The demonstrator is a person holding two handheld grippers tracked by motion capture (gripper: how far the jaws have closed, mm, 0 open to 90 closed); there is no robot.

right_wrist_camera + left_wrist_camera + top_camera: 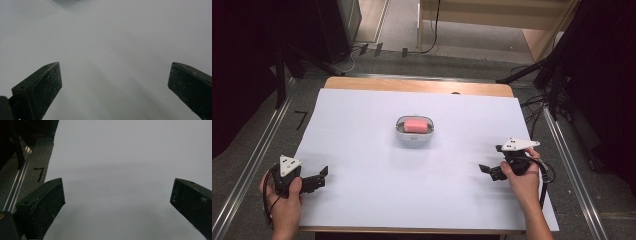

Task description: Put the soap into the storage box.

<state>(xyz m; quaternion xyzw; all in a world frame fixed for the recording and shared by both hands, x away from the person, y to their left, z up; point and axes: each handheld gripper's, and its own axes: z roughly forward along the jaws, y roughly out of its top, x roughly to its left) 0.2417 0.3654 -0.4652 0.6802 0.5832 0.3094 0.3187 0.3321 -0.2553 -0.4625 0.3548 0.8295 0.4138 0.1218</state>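
A small white dish (pixel 414 136) holding a pink bar (pixel 415 124) sits in the middle of the white sheet (pixel 362 200). At the lower left of the high view my left gripper (pixel 323 176) rests in a hand, open, its jaws pointing right. My right gripper (pixel 490 160) is held at the lower right, open, jaws pointing left toward the middle. In the left gripper view the left gripper (pixel 117 195) has wide-apart jaws with bare sheet between them. The right gripper (pixel 115 77) looks the same in its own view, nothing between its jaws.
The sheet covers a wooden table (pixel 422 86) whose far edge shows bare. Metal rails (pixel 252 165) run along both sides on the grey floor, and one rail (pixel 15 187) shows in the left gripper view. Black stands and cables (pixel 542 105) lie at the far right.
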